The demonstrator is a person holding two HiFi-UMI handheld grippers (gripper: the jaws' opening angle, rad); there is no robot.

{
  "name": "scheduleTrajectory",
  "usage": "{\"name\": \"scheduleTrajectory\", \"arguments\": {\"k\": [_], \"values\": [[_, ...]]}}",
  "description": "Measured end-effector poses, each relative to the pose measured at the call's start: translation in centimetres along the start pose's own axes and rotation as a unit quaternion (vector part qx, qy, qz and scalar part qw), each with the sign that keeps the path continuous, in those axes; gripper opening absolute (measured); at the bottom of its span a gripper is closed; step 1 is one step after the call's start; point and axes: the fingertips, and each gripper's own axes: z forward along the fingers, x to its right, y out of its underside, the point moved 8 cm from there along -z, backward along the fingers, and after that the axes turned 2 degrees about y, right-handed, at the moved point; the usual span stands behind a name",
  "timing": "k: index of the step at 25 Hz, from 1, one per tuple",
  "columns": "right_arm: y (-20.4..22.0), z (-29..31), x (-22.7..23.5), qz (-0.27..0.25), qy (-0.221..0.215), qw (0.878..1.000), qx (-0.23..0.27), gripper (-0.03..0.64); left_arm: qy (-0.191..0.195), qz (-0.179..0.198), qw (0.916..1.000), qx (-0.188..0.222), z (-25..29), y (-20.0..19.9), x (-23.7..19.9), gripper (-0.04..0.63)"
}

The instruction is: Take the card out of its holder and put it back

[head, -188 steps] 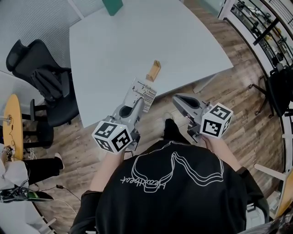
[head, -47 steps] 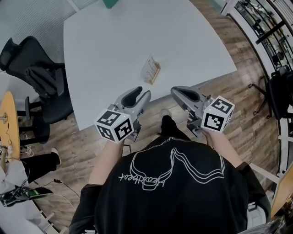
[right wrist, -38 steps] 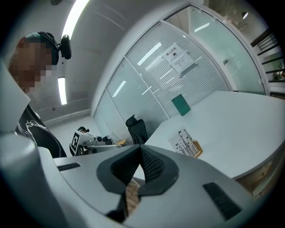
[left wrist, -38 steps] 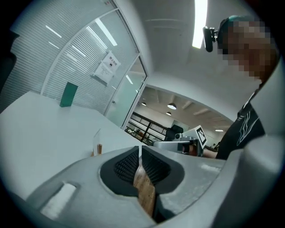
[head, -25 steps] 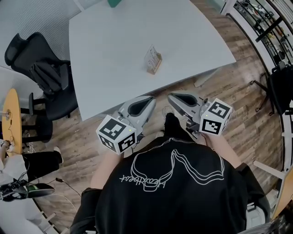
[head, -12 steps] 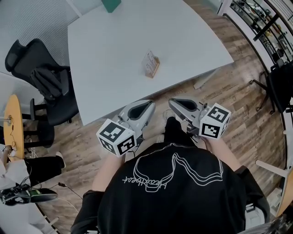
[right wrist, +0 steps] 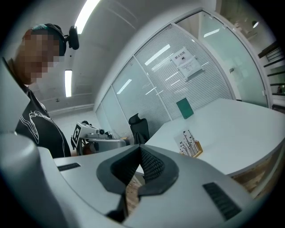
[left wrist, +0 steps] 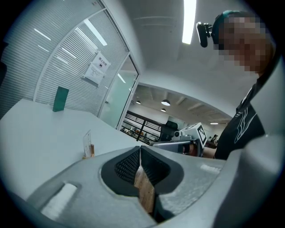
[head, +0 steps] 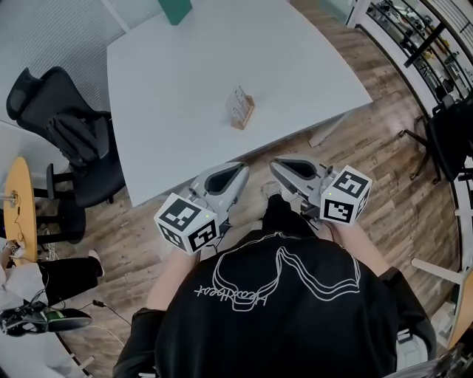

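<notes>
The white printed card (head: 236, 104) stands upright in its small wooden holder (head: 244, 118) near the front of the pale table (head: 177, 66). The same card (left wrist: 87, 143) (right wrist: 187, 141) and holder (left wrist: 91, 152) (right wrist: 196, 151) show in both gripper views. My left gripper (head: 238, 173) hangs off the table's front edge, over the floor, jaws shut with nothing between them. My right gripper (head: 278, 167) is beside it, also shut and empty. Both are held close to my body, well short of the holder.
A green block (head: 177, 10) stands at the table's far edge. A black office chair (head: 70, 136) sits to the left of the table. Wooden floor (head: 384, 162) lies below and to the right, with dark furniture along the right side.
The card, held in my left gripper at the start, now stands in the holder. Both grippers have drawn back off the table towards my body. Over the last second they barely moved.
</notes>
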Motion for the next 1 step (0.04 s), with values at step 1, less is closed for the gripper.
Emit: {"name": "scheduleTrajectory", "arguments": {"k": [1], "values": [[-0.11,0.03,-0.11,-0.002,0.0,1.0,0.0,0.008,0.0,0.001,1.0,0.0,-0.11,-0.05,0.01,0.02]]}}
